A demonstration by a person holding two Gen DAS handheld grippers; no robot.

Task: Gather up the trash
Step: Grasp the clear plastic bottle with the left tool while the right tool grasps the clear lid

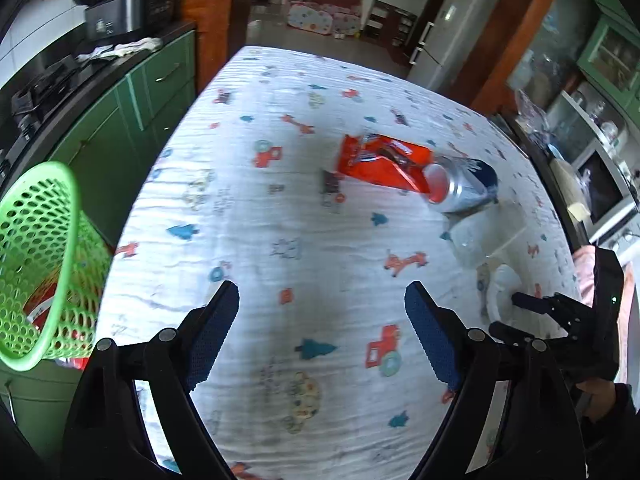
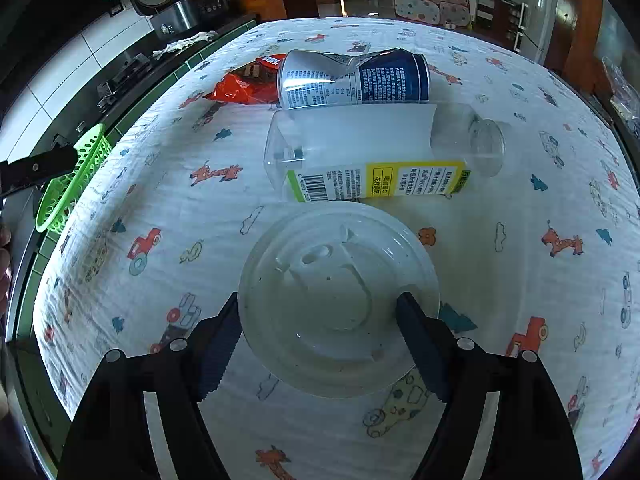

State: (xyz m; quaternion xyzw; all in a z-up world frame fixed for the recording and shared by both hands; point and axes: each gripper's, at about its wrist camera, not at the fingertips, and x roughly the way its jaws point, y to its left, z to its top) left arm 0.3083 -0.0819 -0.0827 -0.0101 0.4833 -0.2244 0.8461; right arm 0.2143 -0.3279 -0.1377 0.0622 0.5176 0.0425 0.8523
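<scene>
The right gripper (image 2: 320,320) has its fingers spread around a clear lid (image 2: 338,300) lying flat on the counter (image 2: 520,208), one on either side, not yet clenched. The left gripper (image 1: 322,320) hangs released and empty, nearer the green basket (image 1: 38,264), which sits off the counter's left edge.

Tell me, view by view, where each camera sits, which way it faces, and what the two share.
Left wrist: rides the left tongs, open over the patterned tablecloth, facing the orange wrapper and crushed can; green basket at left, right tongs at right.
Right wrist: rides the right tongs, straddling a clear lid, facing the clear bottle; a hand shows at the left edge.
Shared: can, wrapper, basket, tablecloth.
</scene>
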